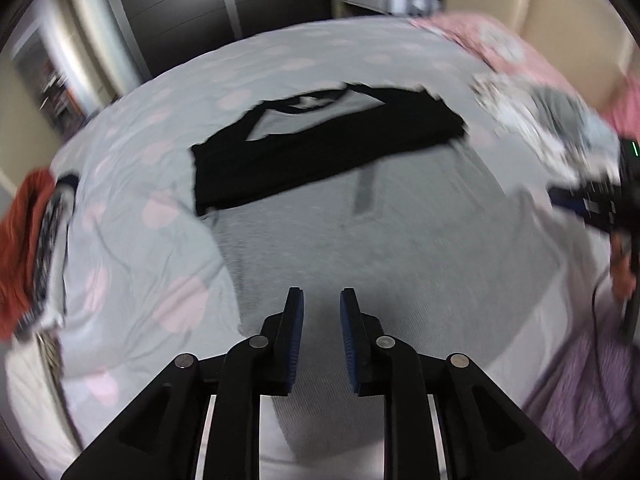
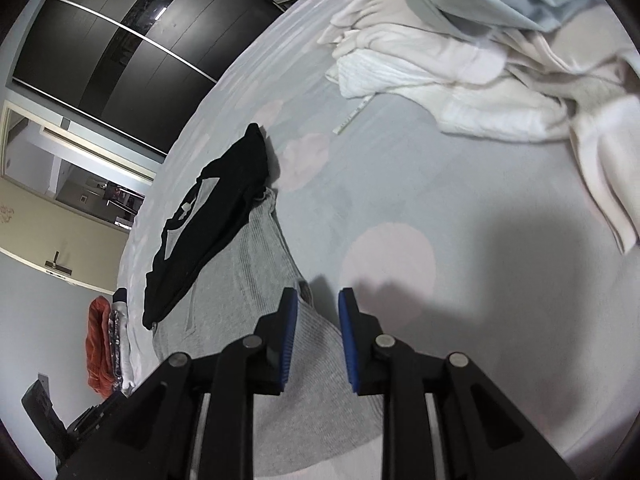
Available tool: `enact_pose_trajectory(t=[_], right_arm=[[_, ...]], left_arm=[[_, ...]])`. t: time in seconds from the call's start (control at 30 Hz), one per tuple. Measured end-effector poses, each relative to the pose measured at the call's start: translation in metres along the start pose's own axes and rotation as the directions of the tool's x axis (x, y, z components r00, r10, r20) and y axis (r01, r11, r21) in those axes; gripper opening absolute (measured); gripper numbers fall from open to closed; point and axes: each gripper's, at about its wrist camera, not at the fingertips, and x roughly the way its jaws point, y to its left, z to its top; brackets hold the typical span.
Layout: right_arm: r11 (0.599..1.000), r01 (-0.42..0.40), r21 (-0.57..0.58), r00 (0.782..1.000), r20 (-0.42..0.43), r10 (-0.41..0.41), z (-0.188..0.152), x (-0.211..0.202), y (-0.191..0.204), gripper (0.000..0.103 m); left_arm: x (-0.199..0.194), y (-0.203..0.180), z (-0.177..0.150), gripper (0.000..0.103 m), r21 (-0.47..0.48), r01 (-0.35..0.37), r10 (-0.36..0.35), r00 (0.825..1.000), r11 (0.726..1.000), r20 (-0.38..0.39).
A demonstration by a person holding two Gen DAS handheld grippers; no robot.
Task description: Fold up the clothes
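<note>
Grey garment (image 1: 360, 240) lies flat, unfolded; black garment (image 1: 320, 140) beyond looks folded. Left gripper (image 1: 321, 304) and right gripper (image 2: 318, 304) fingers apart, empty. Heap of clothes (image 2: 460, 60) remains.

Both tongs agape, empty: left tongs (image 1: 321, 300), right tongs (image 2: 318, 300)

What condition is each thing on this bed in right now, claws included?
Left claw: open, holding nothing, above the grey garment.
Right claw: open, holding nothing.
Grey garment: spread flat on the bed.
Black top: folded, lying partly on the grey garment.
Pale clothes pile: heaped, unfolded.
Orange item: at the bed's edge, apparently folded.
</note>
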Motion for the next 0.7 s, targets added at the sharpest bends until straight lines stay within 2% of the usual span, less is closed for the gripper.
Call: enact_pose_trajectory(t=[0.1, 0.2, 0.4, 0.5, 0.6, 0.7], right_arm=[[1.000, -0.016, 0.001, 1.000, -0.018, 0.016, -0.004, -0.001, -0.001, 0.022], [1.000, -0.011, -0.009, 1.000, -0.026, 0.011, -0.006, -0.002, 0.001, 0.022], [1.000, -0.025, -0.007, 0.998, -0.055, 0.025, -0.012, -0.001, 0.001, 0.022], [1.000, -0.030, -0.008, 0.998, -0.058, 0.029, -0.013, -0.002, 0.002, 0.022], [0.999, -0.038, -0.005, 0.996, -0.075, 0.038, -0.015, -0.001, 0.001, 0.022], [0.999, -0.040, -0.009, 0.996, -0.085, 0.039, -0.018, -0.001, 0.002, 0.022]], left_arm=[[-0.002, -0.024, -0.005, 0.021, 0.131, -0.004, 0.010, 0.999, 0.991, -0.044], [-0.002, -0.048, -0.016, 0.022, 0.278, 0.005, 0.027, 0.993, 0.960, -0.112], [0.008, -0.088, -0.051, 0.025, 0.508, 0.057, 0.083, 0.965, 0.860, -0.248], [0.017, -0.108, -0.073, 0.041, 0.605, 0.085, 0.123, 0.948, 0.792, -0.294], [0.029, -0.123, -0.091, 0.042, 0.661, 0.109, 0.156, 0.931, 0.742, -0.329], [0.040, -0.131, -0.101, 0.043, 0.685, 0.111, 0.184, 0.921, 0.720, -0.343]])
